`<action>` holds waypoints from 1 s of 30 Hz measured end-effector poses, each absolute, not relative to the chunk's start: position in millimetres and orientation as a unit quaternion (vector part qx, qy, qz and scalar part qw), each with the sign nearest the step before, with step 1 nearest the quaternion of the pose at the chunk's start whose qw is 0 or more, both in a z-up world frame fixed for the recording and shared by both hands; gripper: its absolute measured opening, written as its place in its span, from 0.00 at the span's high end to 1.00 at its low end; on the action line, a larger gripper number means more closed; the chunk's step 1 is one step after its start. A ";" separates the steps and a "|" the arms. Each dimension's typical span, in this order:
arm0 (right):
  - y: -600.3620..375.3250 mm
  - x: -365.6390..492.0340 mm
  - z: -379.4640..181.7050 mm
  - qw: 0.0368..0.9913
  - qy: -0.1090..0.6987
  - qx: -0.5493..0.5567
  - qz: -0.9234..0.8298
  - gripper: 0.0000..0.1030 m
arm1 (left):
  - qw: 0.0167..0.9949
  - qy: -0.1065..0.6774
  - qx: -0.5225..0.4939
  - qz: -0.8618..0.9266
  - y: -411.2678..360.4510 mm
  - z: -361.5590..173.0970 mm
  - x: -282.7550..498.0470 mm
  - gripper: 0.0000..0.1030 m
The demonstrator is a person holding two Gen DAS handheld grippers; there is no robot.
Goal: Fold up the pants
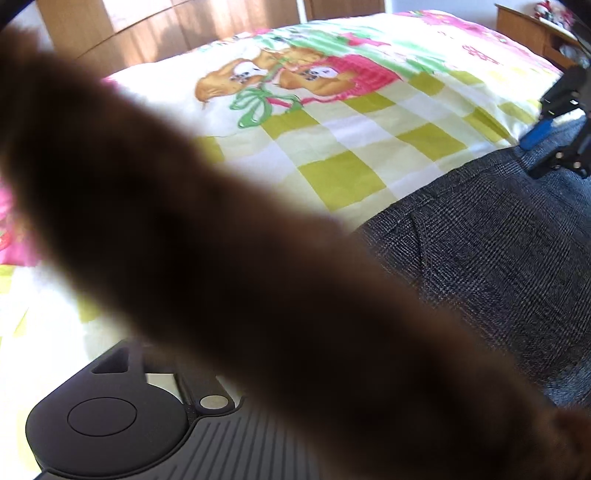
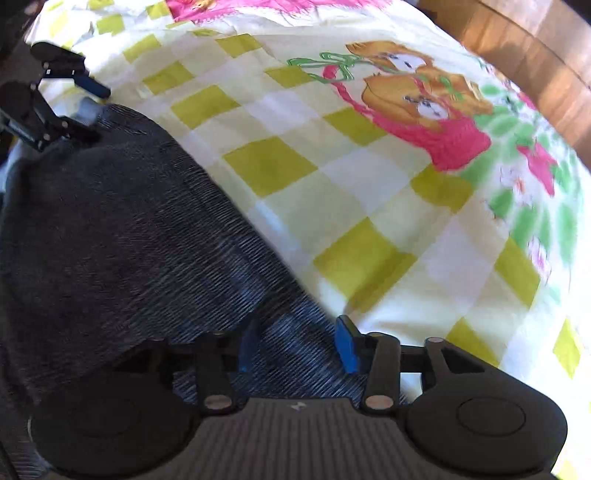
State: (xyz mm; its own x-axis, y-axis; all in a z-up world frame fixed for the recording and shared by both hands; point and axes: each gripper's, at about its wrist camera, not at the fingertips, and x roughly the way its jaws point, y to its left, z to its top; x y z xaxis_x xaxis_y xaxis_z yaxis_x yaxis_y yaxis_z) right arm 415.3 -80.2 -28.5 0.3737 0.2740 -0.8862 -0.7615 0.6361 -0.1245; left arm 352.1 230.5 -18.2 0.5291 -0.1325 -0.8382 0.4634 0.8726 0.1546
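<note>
Grippers number two, each with a pair of blue-padded fingers. The right gripper (image 2: pixel 297 347), seen from its own camera, has its two fingers (image 2: pixel 347 345) parted about halfway, with the edge of the pants' fabric lying between them; the pads do not appear to press on the cloth. The left gripper (image 2: pixel 86 101), seen across the garment in the right wrist view, also stands with its fingers apart at the far upper end of the pants, the lower finger resting on or just above the cloth; whether it touches cannot be told. In the left wrist view its own fingers are hidden.

One pair of pants (image 2: pixel 122 221), dark grey with a fine check weave, lies spread on the bed between the two grippers. One bedsheet (image 2: pixel 332 177) covers the bed, yellow-green and white checked, printed with two bears, pink fabric and a green bow. Wooden panels (image 1: pixel 155 29) stand beyond the bed, and a wooden cabinet (image 1: pixel 532 26) sits at the far corner.

A broad, blurred brown shape (image 1: pixel 229 258), very close to the lens, cuts diagonally across the left wrist view and blocks most of it; what it is cannot be told.

Both grippers tilt steeply down toward the bed.
</note>
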 end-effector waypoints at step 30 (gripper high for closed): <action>-99.7 177.1 108.7 0.847 0.343 -0.220 0.343 0.80 | 0.908 0.337 0.167 -0.183 228.3 74.4 193.7 0.93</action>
